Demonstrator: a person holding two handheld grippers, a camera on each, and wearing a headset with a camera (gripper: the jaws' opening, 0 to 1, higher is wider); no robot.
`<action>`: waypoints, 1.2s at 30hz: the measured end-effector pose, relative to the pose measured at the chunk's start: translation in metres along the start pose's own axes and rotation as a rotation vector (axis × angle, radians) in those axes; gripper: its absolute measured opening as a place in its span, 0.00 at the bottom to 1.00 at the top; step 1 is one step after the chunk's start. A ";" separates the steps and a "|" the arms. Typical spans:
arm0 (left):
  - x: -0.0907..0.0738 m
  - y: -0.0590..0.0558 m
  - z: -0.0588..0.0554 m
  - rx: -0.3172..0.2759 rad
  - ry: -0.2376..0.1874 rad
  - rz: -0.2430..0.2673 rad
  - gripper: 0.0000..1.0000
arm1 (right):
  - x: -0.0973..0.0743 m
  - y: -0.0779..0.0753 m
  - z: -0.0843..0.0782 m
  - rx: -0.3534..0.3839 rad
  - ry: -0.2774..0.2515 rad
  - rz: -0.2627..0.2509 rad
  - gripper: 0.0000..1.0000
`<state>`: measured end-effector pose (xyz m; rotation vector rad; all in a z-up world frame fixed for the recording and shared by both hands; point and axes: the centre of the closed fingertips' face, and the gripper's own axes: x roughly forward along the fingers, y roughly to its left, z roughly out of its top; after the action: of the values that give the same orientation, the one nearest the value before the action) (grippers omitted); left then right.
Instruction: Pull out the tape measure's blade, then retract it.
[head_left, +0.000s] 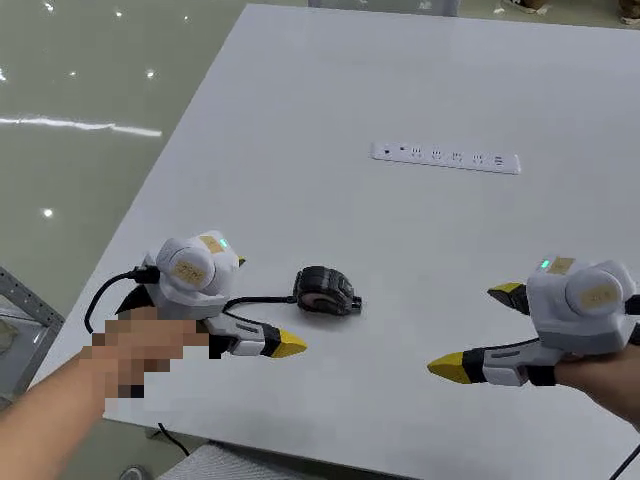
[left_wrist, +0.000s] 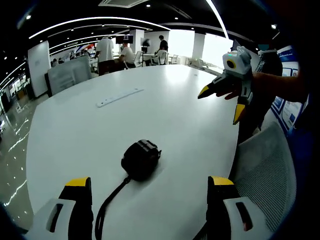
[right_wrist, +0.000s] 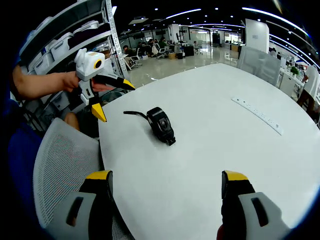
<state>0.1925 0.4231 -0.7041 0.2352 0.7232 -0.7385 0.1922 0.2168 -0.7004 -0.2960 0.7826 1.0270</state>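
Tape (head_left: 325, 291) is lying loose on the worktop (head_left: 400, 80), just beside the left gripper (head_left: 265, 303); right gripper (head_left: 475, 330) is hovering well apart. Both are standing open, empty. Risk: tape dragging unpinned (hook (right_wrist: 171, 142) looks small), blade slipping, whipping back.

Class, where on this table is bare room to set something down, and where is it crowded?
Free: the wide stretch between tape measure and power strip, and beyond the strip. Crowded: near edge, left gripper and right gripper flanking it.
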 end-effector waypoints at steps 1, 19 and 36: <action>0.002 0.000 0.000 0.006 0.002 -0.003 0.91 | 0.002 0.002 0.001 -0.005 0.001 0.004 0.86; 0.041 0.003 0.003 0.111 0.032 -0.020 0.83 | 0.042 0.001 0.007 -0.110 0.013 0.055 0.71; 0.078 -0.002 -0.004 0.360 0.131 -0.074 0.76 | 0.086 -0.007 0.008 -0.230 0.036 0.087 0.60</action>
<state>0.2295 0.3820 -0.7595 0.5911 0.7227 -0.9285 0.2262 0.2741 -0.7563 -0.4821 0.7153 1.1996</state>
